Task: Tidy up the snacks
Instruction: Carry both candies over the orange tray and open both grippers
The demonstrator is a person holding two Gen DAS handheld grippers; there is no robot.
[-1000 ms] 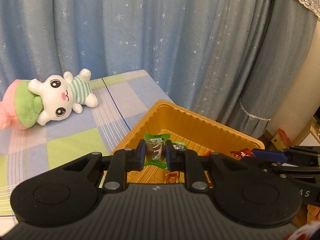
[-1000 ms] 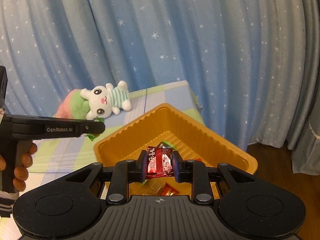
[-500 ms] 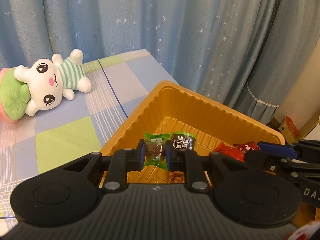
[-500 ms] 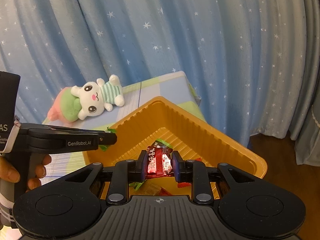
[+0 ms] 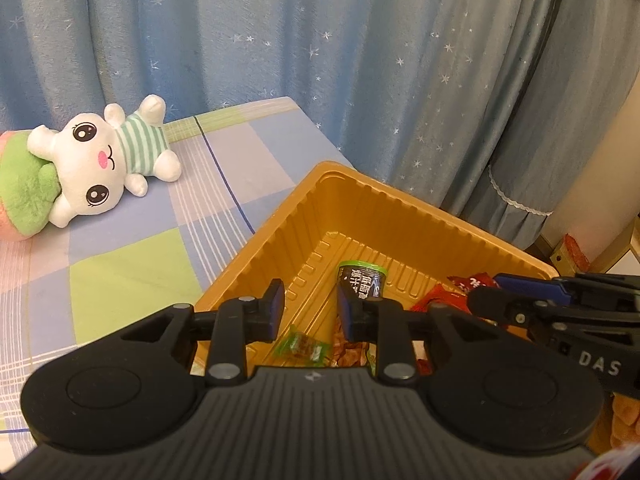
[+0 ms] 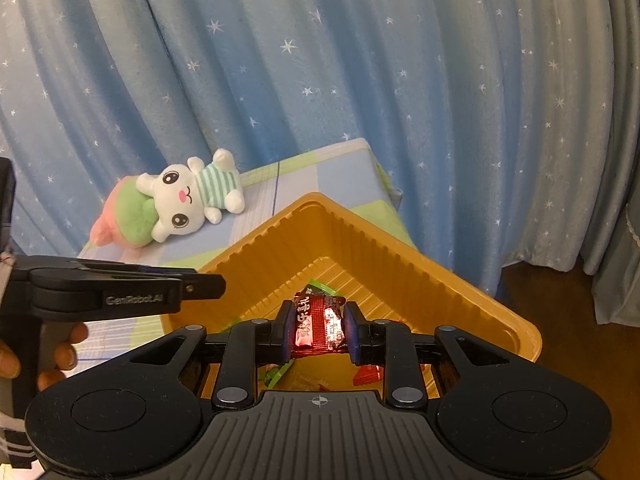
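Note:
An orange plastic tray sits at the corner of a checked bed. My left gripper is open and empty above the tray's near left side. Below it a small green-wrapped snack lies in the tray, and a dark green-edged packet lies further in. Red packets lie to the right. My right gripper is shut on a red snack packet and holds it over the tray. The left gripper shows at the left of the right wrist view.
A white plush rabbit on a green and pink cushion lies on the bed at the far left, also in the right wrist view. Blue star curtains hang behind. Brown floor lies right of the tray.
My left gripper has opened and let go of the green-wrapped snack, which now lies in the tray. The right gripper still holds the red packet and has lowered slightly toward the tray.

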